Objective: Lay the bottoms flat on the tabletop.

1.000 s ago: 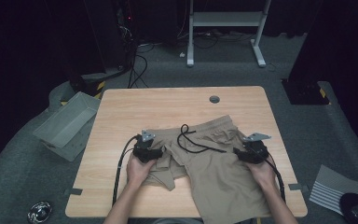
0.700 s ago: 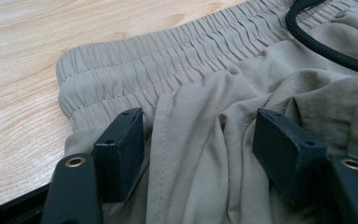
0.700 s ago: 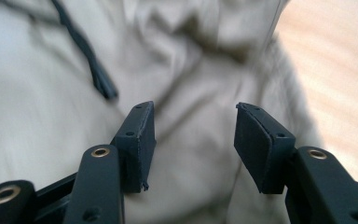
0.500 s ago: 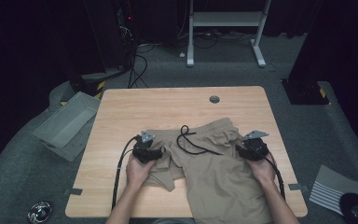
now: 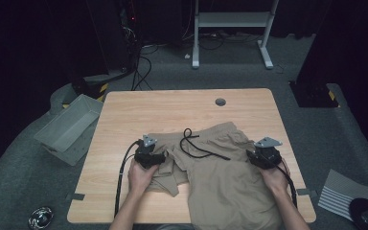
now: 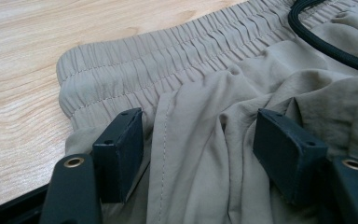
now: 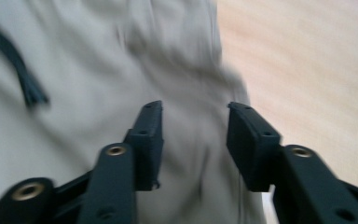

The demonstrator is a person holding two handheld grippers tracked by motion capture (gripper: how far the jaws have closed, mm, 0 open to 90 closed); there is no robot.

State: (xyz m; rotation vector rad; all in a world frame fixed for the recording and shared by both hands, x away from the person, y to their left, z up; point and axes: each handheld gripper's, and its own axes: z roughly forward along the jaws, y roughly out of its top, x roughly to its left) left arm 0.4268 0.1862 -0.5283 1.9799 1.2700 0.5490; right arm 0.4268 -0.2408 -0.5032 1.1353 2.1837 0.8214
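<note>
Mid-fold on tan shorts (image 5: 220, 177) lying rumpled at table (image 5: 139, 108) near edge: left gripper (image 6: 200, 154) jaws wide, straddling bunched cloth below waistband (image 6: 168, 60), right gripper (image 7: 193, 140) just reopened, unclamped over right hem; next, pinching both edges firmly before lifting.

Both forearms reach up from six o'clock in the high view, one hand wrapped around each tool. The left gripper (image 5: 154, 154) sits at about seven o'clock of the table's middle, jaws spread wide, pointing toward twelve. The right gripper (image 5: 261, 154) sits at about four o'clock; its jaws have just been opening and stand apart.
</note>
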